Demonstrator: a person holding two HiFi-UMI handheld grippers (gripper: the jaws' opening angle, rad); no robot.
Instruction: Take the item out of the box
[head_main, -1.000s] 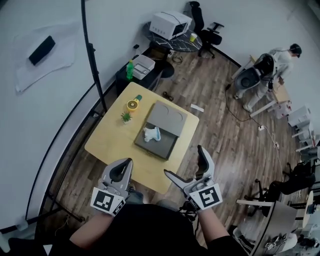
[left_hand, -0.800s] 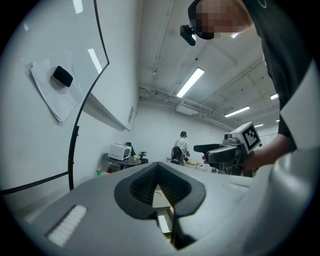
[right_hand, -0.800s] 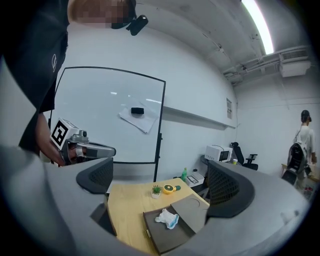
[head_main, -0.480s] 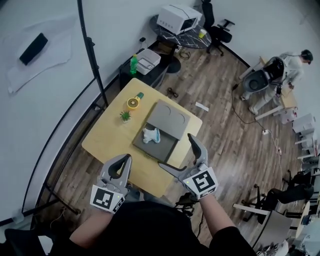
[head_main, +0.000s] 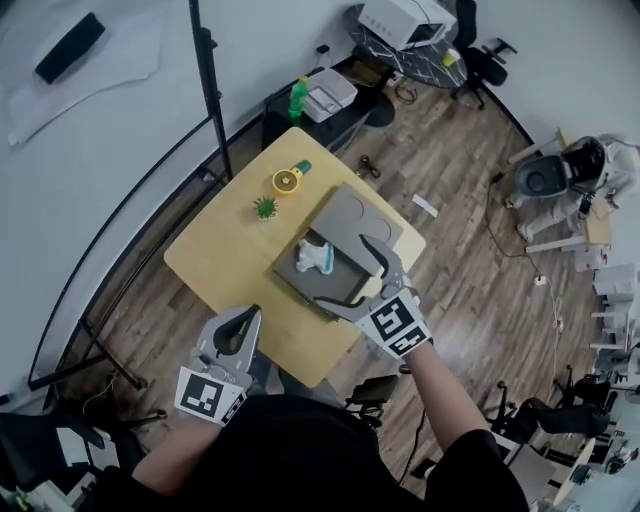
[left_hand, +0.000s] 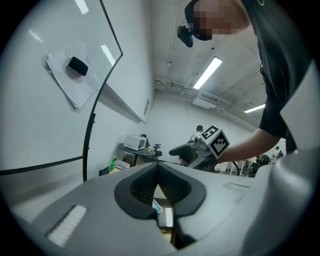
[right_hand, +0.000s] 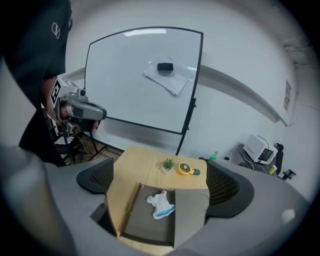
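Wooden table (head_main: 222, 262) under open box (head_main: 328, 288), item (head_main: 315, 257) inside

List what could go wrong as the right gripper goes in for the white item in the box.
1. The white item is limp and lies flat on the floor of the box; the open right gripper may pinch only a fold and let it slip.
2. The lid lies right beside the item; a jaw could snag it.
3. The left gripper hangs back, shut, so nothing steadies the box; it may slide.
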